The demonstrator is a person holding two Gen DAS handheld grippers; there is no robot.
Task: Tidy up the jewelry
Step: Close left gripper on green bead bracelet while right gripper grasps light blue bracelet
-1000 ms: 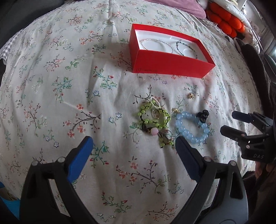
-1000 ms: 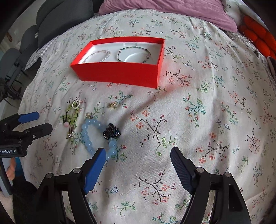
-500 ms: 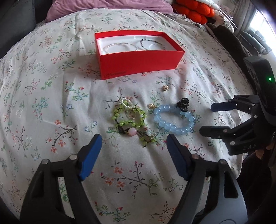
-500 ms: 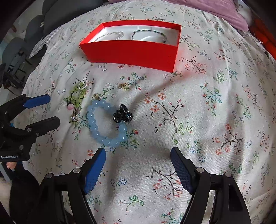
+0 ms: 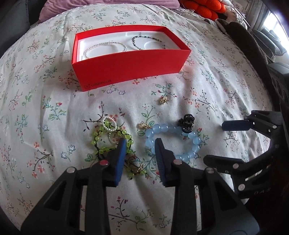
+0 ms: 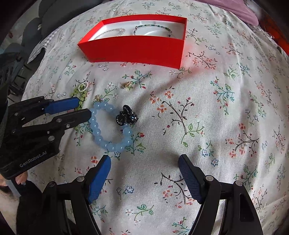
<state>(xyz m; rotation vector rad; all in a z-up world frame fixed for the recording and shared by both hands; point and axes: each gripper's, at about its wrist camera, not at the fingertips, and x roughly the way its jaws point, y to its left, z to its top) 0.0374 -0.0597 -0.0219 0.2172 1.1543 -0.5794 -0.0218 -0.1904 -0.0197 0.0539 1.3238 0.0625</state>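
A red box (image 5: 130, 68) on the flowered bedspread holds a clear-bead bracelet (image 5: 106, 46) and a dark-bead bracelet (image 5: 148, 40). Nearer lie a green bead bracelet (image 5: 101, 139), a pearl ring (image 5: 109, 123), a blue bead bracelet (image 5: 195, 142), a black hair claw (image 5: 187, 123) and a gold earring (image 5: 163, 100). My left gripper (image 5: 140, 144) is low over the cloth with its jaws closing. They straddle the gap between the green and blue bracelets, and only the green one's edge is between them. My right gripper (image 6: 144, 159) is open and empty, just short of the blue bracelet (image 6: 101, 142).
A second small gold piece (image 5: 143, 125) lies at the blue bracelet's far-left edge. A mauve pillow (image 5: 108, 5) and an orange cushion (image 5: 200, 7) sit beyond the box. Dark clothing (image 5: 240, 36) lies at the right. Grey chairs (image 6: 34, 27) stand off the bed's left side.
My left gripper moved in closer to the bracelets, rolled a little, and its jaws narrowed from wide to a small gap. The right gripper barely moved.
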